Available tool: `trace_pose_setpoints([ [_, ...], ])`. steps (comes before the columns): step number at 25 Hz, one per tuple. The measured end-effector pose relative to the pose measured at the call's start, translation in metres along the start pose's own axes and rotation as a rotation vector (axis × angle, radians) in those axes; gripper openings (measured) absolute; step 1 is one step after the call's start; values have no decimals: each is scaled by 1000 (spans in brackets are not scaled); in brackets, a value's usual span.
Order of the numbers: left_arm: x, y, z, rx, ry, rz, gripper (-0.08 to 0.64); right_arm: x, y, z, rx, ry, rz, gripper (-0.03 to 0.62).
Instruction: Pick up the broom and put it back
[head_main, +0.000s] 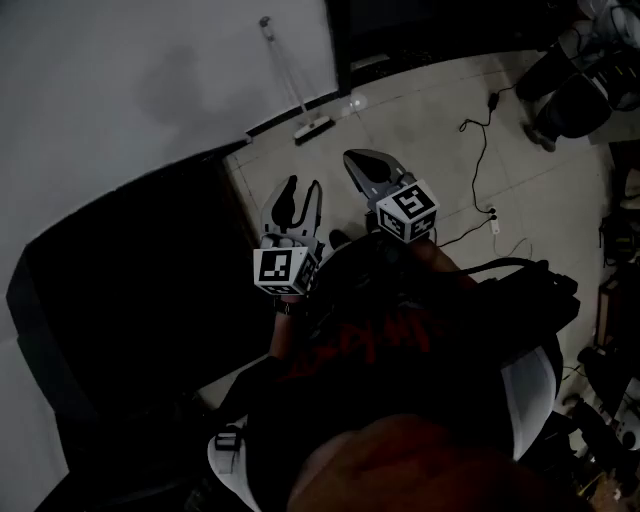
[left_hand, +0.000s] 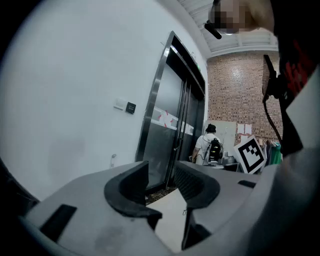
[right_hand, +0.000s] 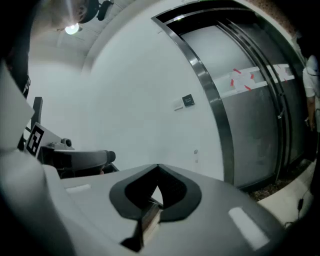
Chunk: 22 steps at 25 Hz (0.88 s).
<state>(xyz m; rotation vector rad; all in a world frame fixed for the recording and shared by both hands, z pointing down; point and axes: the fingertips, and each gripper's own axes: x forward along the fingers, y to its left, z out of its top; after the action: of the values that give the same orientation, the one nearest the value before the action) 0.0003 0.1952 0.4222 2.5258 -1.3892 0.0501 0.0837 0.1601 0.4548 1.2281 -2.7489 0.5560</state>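
A broom (head_main: 291, 85) with a pale thin handle leans upright against the white wall, its head (head_main: 313, 128) on the tiled floor by the dark skirting. Both grippers hover well short of it, pointing toward it. My left gripper (head_main: 297, 196) is open, with only floor showing in the gap between its dark pads (left_hand: 131, 187). My right gripper (head_main: 362, 164) is shut, its tips meeting with nothing between them (right_hand: 158, 168). A small knob, seemingly the handle's top end (left_hand: 113, 159), shows against the wall over the left jaw, and the same knob (right_hand: 196, 154) appears in the right gripper view.
A metal-framed lift door (left_hand: 167, 125) stands right of the broom. A person with a backpack (left_hand: 210, 146) stands far off by a brick wall. A large black object (head_main: 130, 300) fills the left side. A black cable (head_main: 480, 150) and dark gear (head_main: 580, 90) lie on the floor to the right.
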Motion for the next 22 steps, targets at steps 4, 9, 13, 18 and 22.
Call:
trace_pose_setpoints([
  [4, -11, 21, -1, 18, 13, -16, 172, 17, 18, -1, -5, -4, -3, 2],
  [9, -35, 52, -5, 5, 20, 14, 172, 40, 48, 1, -28, -7, 20, 2],
  [13, -29, 72, -25, -21, 42, 26, 172, 52, 43, -11, -36, -1, 15, 2],
  [18, 15, 102, -28, -37, 53, 49, 172, 93, -2, -14, -37, 38, -1, 2],
  [22, 69, 145, -19, -23, 66, 94, 172, 154, -36, 3, -77, 40, 45, 2],
])
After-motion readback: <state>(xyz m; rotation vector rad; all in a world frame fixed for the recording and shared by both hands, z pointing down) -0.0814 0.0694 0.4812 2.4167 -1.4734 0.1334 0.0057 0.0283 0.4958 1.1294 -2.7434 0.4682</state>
